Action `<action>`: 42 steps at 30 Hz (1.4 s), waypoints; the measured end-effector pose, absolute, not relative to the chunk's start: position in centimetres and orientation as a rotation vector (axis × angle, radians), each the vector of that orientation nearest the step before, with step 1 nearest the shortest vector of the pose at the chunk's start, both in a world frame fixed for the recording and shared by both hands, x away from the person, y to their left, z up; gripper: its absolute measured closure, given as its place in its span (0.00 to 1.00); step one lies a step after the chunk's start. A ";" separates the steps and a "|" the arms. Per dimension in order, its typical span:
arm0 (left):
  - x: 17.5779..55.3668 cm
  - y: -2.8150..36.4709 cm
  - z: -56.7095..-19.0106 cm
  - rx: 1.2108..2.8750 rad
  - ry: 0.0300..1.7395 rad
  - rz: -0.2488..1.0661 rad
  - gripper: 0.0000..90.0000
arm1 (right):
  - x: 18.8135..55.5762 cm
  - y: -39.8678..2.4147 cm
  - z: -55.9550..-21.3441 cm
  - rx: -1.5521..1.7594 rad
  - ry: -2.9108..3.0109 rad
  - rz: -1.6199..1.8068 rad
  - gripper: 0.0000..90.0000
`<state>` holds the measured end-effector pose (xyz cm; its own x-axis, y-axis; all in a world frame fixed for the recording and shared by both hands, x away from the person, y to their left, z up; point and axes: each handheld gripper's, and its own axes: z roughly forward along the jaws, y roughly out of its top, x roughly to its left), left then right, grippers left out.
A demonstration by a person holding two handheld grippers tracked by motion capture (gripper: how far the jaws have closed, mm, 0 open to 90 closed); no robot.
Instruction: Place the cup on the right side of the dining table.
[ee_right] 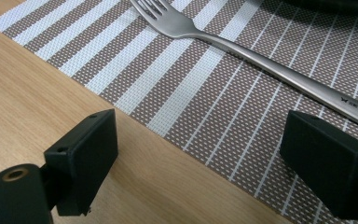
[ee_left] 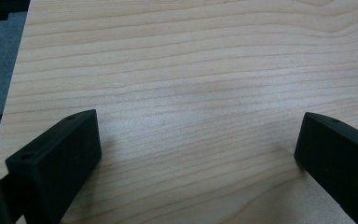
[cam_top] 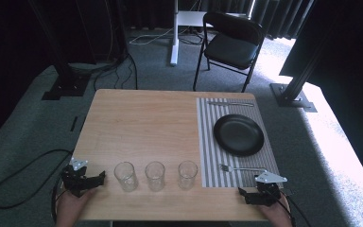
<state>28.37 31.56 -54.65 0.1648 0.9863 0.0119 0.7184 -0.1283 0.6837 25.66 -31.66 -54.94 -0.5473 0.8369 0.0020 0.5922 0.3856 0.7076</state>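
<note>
Black left gripper [cam_top: 100,178], grey three-cornered plates, blocky fingers [ee_left: 56,161], trailing black cables

Desk [cam_top: 142,123] light wood, fine grain lines; placemat [cam_top: 208,142] striped grey-brown and white, woven dotted texture in right gripper view; plate [cam_top: 238,135] black, glossy; fork [ee_right: 242,46] silver metal; second utensil [cam_top: 230,103] at far mat edge silver; three glasses [cam_top: 155,176] clear; left hand-held gripper [cam_top: 82,179] black, grey plate on top; right hand-held gripper [cam_top: 260,194] black, same grey plate; chair [cam_top: 231,42] black; floor carpet [cam_top: 23,137] grey-green; curtains [cam_top: 283,14] dark.
</note>
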 end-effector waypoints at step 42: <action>28.3 31.6 -54.7 1.909 1.606 0.649 0.01 | 24.9 -31.2 -53.2 1.212 2.358 0.933 0.14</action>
